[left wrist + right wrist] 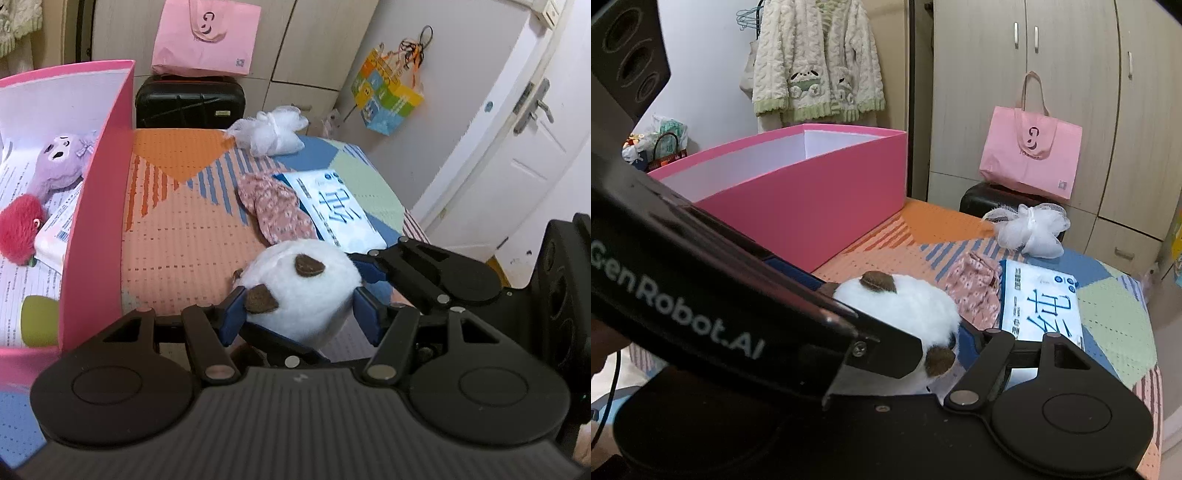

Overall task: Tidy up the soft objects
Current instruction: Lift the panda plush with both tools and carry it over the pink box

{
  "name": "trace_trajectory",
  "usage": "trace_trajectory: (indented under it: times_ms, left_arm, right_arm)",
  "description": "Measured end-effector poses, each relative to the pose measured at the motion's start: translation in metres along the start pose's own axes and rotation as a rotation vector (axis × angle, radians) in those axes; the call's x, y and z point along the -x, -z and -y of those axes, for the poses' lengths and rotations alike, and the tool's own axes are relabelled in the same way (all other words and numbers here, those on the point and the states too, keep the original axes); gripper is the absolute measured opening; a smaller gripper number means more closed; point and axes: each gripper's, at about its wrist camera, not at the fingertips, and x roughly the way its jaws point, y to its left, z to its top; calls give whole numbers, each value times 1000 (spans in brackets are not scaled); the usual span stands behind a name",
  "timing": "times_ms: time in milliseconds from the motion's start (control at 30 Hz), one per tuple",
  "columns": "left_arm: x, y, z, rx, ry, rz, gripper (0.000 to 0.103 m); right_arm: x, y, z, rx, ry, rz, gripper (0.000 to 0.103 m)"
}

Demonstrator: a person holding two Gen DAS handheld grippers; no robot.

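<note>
plush (303, 284) sits between the left gripper (301, 314) pads, which press its sides near the mat edge. right gripper (373, 273) reaches in from the right; whether it grips i cannot tell. box (99, 229) already holds a purple toy (61, 162) and a red one (20, 227). left on the mat: floral cloth (275, 212), wipes pack (332, 206), mesh puff (269, 133).

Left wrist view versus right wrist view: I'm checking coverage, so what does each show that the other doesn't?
Only the left wrist view shows inside the pink box: a purple plush and a red fuzzy toy, plus the door. Only the right wrist view shows the cream cardigan hanging. Both show the white plush, floral pouch, tissue pack, mesh pouf and pink tote.
</note>
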Motion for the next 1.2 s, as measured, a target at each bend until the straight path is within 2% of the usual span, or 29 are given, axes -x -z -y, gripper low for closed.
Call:
trace_trajectory:
  times_ms: [167,267,433,633,900,1200]
  left_arm:
    - [17,2,9,-29,10,-22,60]
    - [28,3,13,-34,32,-56,59]
    - [52,5,16,-48,50,-67,59]
    - [77,5,8,-13,73,-90,59]
    - [123,5,1,-23,50,-47,59]
    - [165,-8,-32,7,62,-5,62]
  right_arm:
    - [17,-2,-8,-3,-9,0,76]
    - [31,-8,-16,-8,-10,-37,76]
    - [48,-16,-33,35,-3,-35,76]
    - [62,-32,-55,59,-8,-64,76]
    - [79,-56,-89,117,-25,-2,76]
    - [84,-91,-121,168,-67,101,75]
